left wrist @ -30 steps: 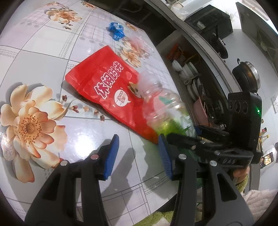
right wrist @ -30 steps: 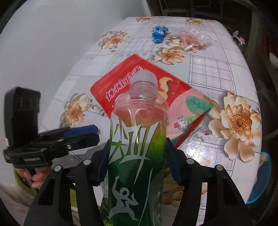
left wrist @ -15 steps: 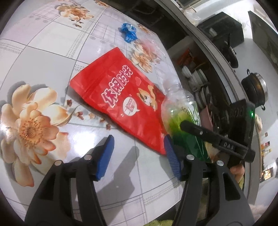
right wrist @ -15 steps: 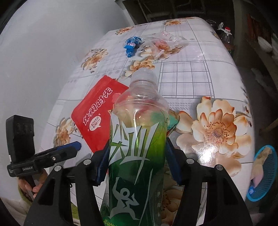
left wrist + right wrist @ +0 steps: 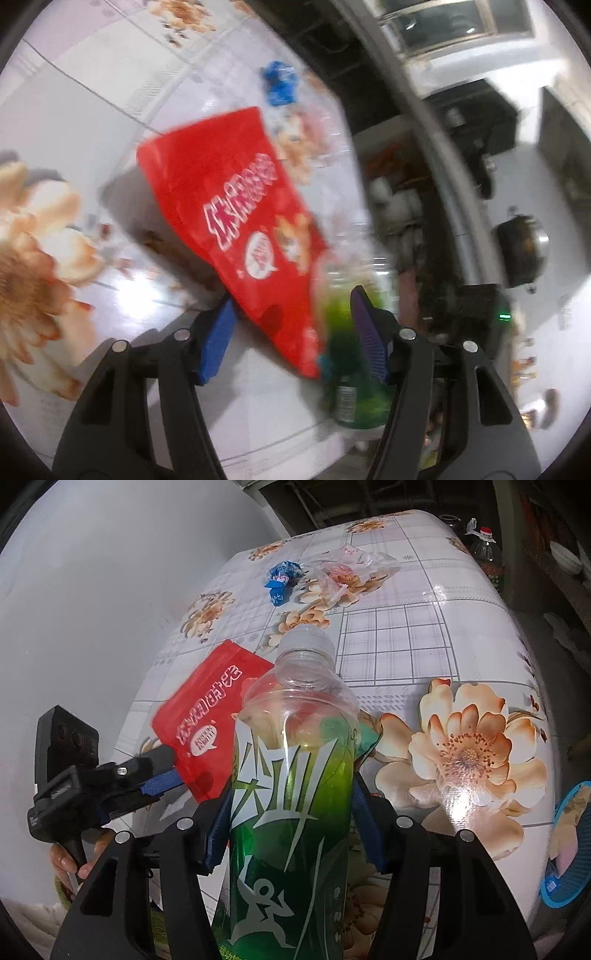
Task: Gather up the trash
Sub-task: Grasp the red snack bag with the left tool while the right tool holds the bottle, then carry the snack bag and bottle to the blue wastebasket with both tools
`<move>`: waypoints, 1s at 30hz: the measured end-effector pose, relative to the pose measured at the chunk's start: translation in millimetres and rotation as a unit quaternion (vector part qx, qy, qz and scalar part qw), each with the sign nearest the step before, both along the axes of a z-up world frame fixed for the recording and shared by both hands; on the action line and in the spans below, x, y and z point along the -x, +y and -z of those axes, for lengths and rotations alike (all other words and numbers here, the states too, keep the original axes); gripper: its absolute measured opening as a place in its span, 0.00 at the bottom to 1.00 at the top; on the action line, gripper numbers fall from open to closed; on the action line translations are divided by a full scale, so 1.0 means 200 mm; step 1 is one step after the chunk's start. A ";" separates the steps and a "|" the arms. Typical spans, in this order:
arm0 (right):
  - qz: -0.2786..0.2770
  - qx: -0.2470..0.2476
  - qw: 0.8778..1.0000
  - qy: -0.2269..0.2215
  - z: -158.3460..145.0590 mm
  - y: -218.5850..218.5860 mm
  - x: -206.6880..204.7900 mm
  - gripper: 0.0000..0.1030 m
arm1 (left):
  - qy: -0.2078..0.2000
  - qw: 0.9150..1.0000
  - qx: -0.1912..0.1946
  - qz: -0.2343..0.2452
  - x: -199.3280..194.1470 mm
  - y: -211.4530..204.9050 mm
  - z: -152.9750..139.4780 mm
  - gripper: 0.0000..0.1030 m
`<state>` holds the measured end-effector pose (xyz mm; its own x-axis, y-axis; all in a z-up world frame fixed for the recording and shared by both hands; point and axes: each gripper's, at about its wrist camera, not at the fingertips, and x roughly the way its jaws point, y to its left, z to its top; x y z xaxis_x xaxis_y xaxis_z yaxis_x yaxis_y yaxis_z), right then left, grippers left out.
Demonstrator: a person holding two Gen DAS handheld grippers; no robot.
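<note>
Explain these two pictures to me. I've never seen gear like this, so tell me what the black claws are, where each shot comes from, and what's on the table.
No robot here: a person holds a two-fingered claw in each hand, with a camera on each looking along its fingers. The blurry picture comes from the left claw, whose jaws stand apart around a corner of the red snack bag; the blur hides whether they touch it. The sharp picture comes from the right claw, clamped on a green-labelled plastic bottle. On the flowered tablecloth lie the snack bag, a crumpled blue wrapper and a clear plastic wrapper.
</note>
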<state>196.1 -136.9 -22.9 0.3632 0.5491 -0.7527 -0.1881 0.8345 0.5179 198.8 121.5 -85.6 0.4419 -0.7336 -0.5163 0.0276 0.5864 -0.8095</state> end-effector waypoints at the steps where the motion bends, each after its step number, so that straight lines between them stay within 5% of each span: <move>1: 0.000 -0.003 1.000 0.000 0.00 -0.01 0.00 0.56 | -0.002 1.000 0.016 0.006 0.01 -0.02 0.01 0.56; 3: 0.001 -0.011 1.000 0.001 0.01 -0.02 0.00 0.56 | 0.001 0.999 0.028 0.022 0.01 -0.08 0.02 0.56; 7: 0.005 -0.021 1.000 0.001 0.01 -0.03 0.00 0.56 | -0.005 0.999 -0.018 0.037 0.02 -0.22 0.02 0.47; 11: 0.010 -0.027 1.000 0.002 0.02 -0.04 0.01 0.56 | -0.019 0.994 -0.101 0.032 0.02 -0.31 0.01 0.21; 15: 0.018 -0.038 0.999 0.010 0.02 -0.06 0.03 0.56 | -0.039 0.987 -0.155 0.031 0.02 -0.35 -0.02 0.07; 30: 0.073 -0.089 0.993 0.002 0.00 -0.26 0.19 0.55 | -0.118 0.966 -0.221 0.058 0.14 -0.34 -0.32 0.00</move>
<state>158.1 -188.0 -23.2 0.4453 0.6154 -0.6504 -0.0694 0.7479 0.6602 170.8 54.1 -21.6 0.5144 -0.5163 -0.6847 0.2667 0.8551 -0.4445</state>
